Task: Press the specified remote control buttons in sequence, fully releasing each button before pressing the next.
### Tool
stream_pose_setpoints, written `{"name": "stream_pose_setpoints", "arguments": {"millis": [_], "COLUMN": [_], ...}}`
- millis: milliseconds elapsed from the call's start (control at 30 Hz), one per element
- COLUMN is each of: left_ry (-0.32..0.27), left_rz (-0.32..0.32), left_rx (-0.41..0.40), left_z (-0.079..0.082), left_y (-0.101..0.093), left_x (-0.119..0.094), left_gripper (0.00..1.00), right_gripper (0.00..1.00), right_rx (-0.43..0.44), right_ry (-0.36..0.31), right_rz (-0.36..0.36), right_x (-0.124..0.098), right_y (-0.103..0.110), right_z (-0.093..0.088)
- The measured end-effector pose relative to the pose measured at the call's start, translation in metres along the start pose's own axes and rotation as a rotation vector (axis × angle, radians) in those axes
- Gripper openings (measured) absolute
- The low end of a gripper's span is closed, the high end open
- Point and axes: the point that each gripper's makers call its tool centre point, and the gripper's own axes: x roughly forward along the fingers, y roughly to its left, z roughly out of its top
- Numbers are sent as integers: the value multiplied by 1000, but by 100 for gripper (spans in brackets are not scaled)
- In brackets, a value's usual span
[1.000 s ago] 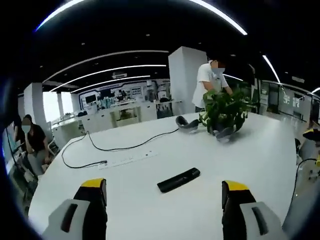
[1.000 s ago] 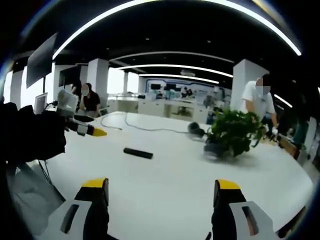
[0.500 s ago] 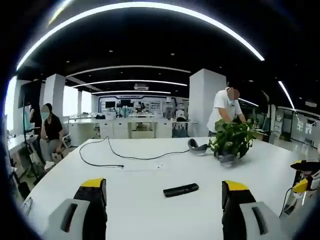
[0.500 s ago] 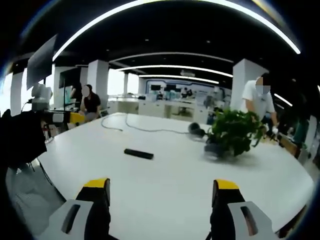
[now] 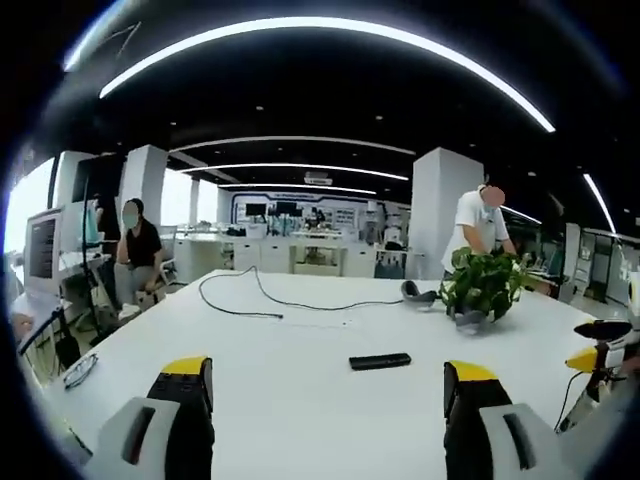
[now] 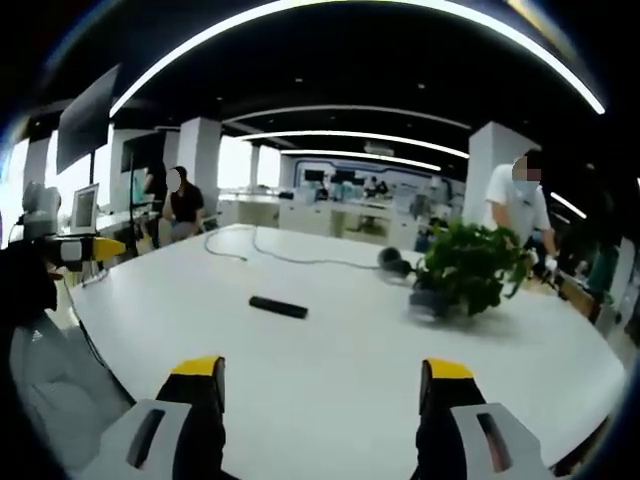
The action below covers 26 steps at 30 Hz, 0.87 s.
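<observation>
A slim black remote control (image 5: 380,361) lies flat on the white table (image 5: 300,400), out beyond my left gripper (image 5: 325,375), whose jaws stand wide apart and hold nothing. In the right gripper view the same remote control (image 6: 278,307) rests left of centre, well ahead of my right gripper (image 6: 322,372), also open and empty. The left gripper (image 6: 95,247) shows at the far left of the right gripper view, off the table edge. The right gripper (image 5: 590,355) enters the left gripper view at the right edge.
A potted green plant (image 6: 462,270) and a grey headset (image 6: 393,263) sit at the far side of the table, with a black cable (image 5: 250,295) trailing across it. A person in white (image 6: 520,205) stands behind the plant; a seated person (image 6: 178,205) is at far left.
The left gripper view has levelled and swung left, so the remote sits flatter and more of the room shows. In the right gripper view the left gripper has drawn back toward the left edge.
</observation>
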Motion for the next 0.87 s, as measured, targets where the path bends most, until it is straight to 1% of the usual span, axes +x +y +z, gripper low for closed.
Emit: {"name": "stream_pose_setpoints", "arguments": {"millis": [67, 100, 133, 200, 233, 367, 433, 467, 533, 633, 800, 867], "left_ry": [9, 25, 23, 2, 1, -14, 3, 26, 38, 39, 39, 50], "left_rz": [16, 45, 62, 75, 80, 86, 77, 78, 88, 89, 110, 114], "left_rx": [6, 38, 53, 36, 24, 31, 32, 41, 58, 68, 96, 101], "left_z": [-5, -8, -8, -8, -8, -4, -7, -11, -13, -13, -13, -15], "left_y": [4, 8, 11, 13, 14, 15, 12, 11, 12, 13, 16, 17], "left_x": [-3, -5, -6, -7, -8, -6, -6, -6, -5, -6, -8, -8], "left_gripper": [100, 100, 100, 100, 100, 100, 100, 100, 100, 100, 100, 100], "right_gripper": [77, 77, 77, 77, 76, 76, 75, 75, 75, 74, 73, 73], "right_rx": [-3, -4, -5, -4, -3, -4, -7, -8, -11, -15, -26, -26], "right_ry": [7, 9, 12, 16, 20, 29, 36, 38, 41, 50, 56, 58], "right_rz": [2, 2, 2, 4, 5, 2, 2, 3, 2, 2, 1, 1], "right_x": [1, 1, 1, 1, 1, 2, 3, 3, 3, 3, 3, 3], "right_y": [1, 1, 1, 1, 1, 0, 1, 1, 1, 2, 2, 3], "right_z": [-1, -2, -2, -3, -3, -5, -6, -7, -7, -9, -10, -10]}}
